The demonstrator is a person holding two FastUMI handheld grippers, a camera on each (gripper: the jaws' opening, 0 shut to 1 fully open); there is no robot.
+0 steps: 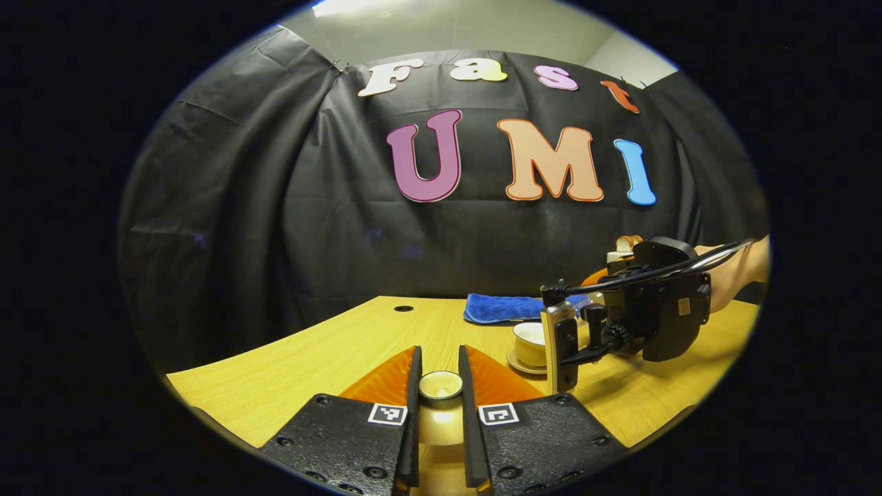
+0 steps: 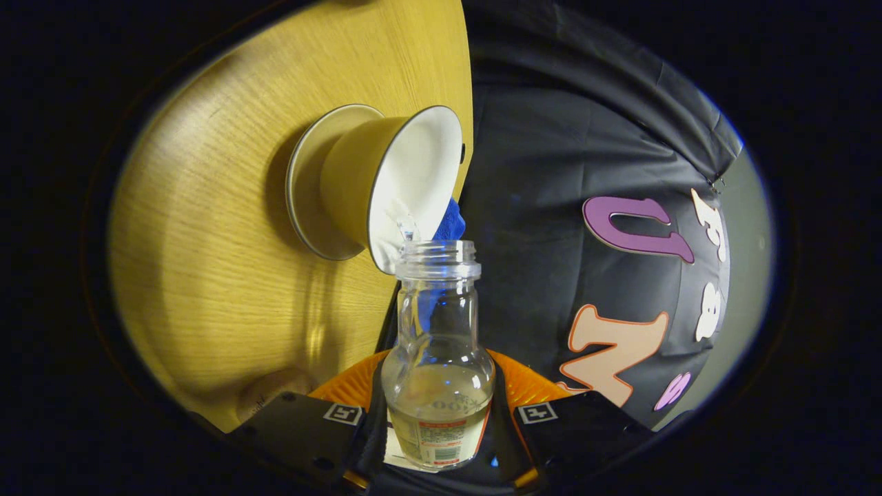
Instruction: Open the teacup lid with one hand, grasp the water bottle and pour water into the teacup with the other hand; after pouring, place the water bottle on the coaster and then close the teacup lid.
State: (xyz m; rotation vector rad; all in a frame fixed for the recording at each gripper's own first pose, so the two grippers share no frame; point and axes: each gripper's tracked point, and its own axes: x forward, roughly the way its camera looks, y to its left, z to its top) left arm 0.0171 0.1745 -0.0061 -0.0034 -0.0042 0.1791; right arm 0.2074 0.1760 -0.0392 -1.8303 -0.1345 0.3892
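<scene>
Pale wood grain runs across the table [image 1: 289, 365], its yellow top smooth and lit from above. In the left gripper view the left gripper [image 1: 439, 393] has its two fingers drawn in on the teacup lid [image 1: 441, 384], a small round cream piece with a glossy rim, pinched between them above the tabletop. Farther right sits the teacup [image 1: 530, 342], a cream ceramic cup with a white inside, on a shallow round saucer [image 1: 518, 364]. Behind it lies a folded blue cloth [image 1: 499, 307], soft and nubby. The right gripper's bulky dark housing, held by a hand [image 1: 734, 272] with a cable looping over it, hangs just beside the cup.

In the right gripper view the scene is rolled on its side. The right gripper [image 2: 439, 420] clamps the water bottle [image 2: 438, 365], clear ribbed glass or plastic with a threaded, uncapped neck and a paper label low on its body; both fingers press on its sides. The bottle is tipped so its mouth sits at the rim of the teacup [image 2: 386, 182], and a thin glint of water shows at the lip. Liquid pools in the bottle's lower part. A round tan coaster [image 2: 272, 389] lies on the table near the gripper's finger.
</scene>
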